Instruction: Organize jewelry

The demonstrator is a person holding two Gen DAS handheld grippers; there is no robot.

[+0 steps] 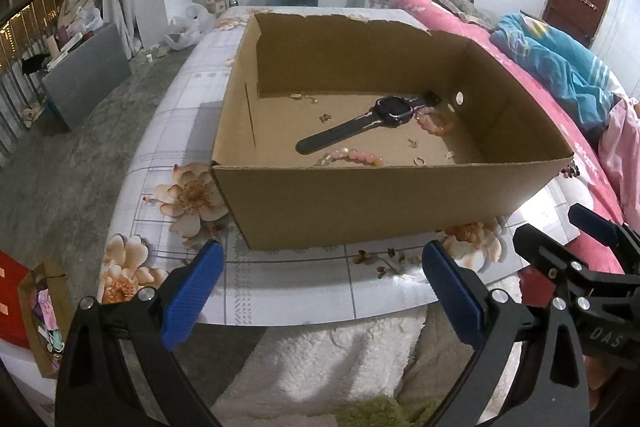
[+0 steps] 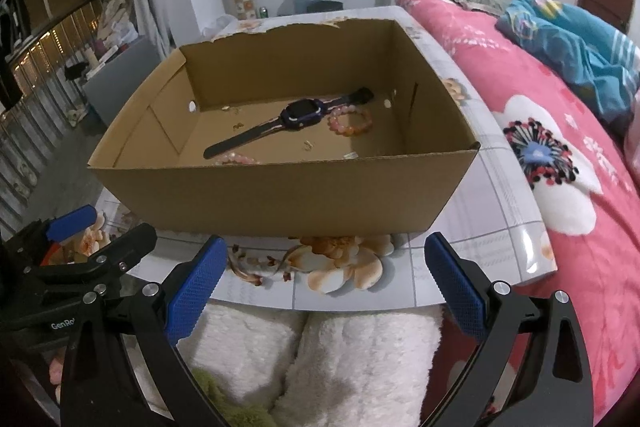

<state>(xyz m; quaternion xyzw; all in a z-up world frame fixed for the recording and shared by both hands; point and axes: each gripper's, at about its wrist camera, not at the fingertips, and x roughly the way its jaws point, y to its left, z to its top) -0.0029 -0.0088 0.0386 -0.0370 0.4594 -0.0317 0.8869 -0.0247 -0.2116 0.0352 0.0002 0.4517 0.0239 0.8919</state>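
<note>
Jewelry is lying loose inside the cardboard box [image 1: 360, 203], watch [image 1: 390, 111] beside beaded bracelets [image 2: 350, 121], while I am holding left gripper [image 1: 320, 287] and right gripper [image 2: 326, 283] wide and empty, advising one-piece descents clear of the box's walls.

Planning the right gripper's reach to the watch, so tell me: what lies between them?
The box's near wall stands between the open right gripper and the watch, plus bare tabletop; the right wrist view shows it.

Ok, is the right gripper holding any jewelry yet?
No, the right gripper stands open and empty before the cardboard box, where the watch lies.
</note>
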